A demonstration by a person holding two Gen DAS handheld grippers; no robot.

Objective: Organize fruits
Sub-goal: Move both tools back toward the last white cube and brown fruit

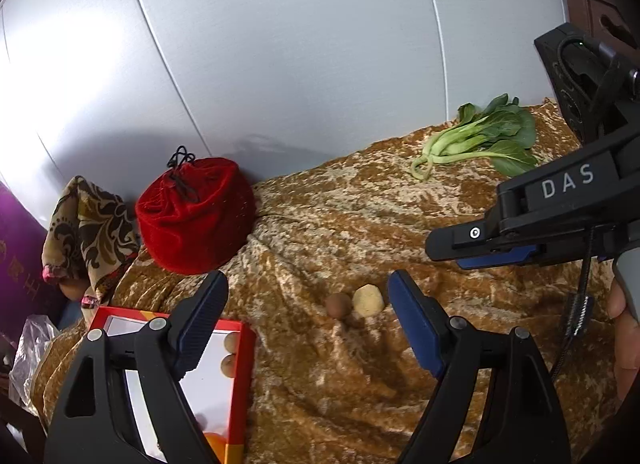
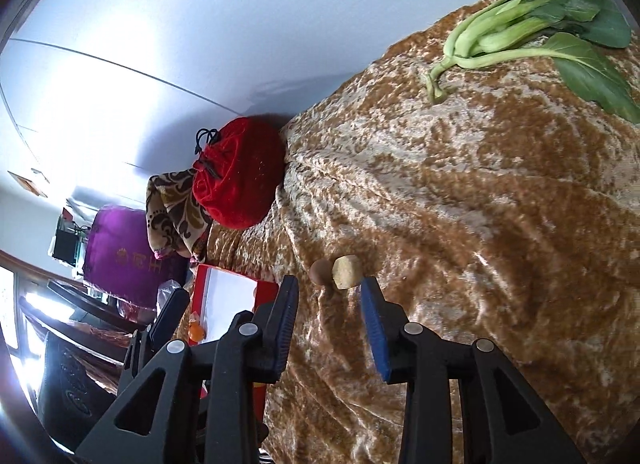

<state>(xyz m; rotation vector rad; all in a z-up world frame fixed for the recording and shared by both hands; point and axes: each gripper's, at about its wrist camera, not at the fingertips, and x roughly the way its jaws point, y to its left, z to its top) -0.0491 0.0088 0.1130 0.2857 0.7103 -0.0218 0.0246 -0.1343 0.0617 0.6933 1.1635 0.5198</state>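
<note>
Brown fruit (image 1: pixel 338 305) and a pale fruit (image 1: pixel 368 300) lie touching on the gold cloth (image 1: pixel 328 216). Left gripper (image 1: pixel 308 318) is wide open near them. Right gripper (image 2: pixel 329 314) is open just before them. Two fruits (image 1: pixel 229 354) sit in the red box (image 1: pixel 240 376).
</note>
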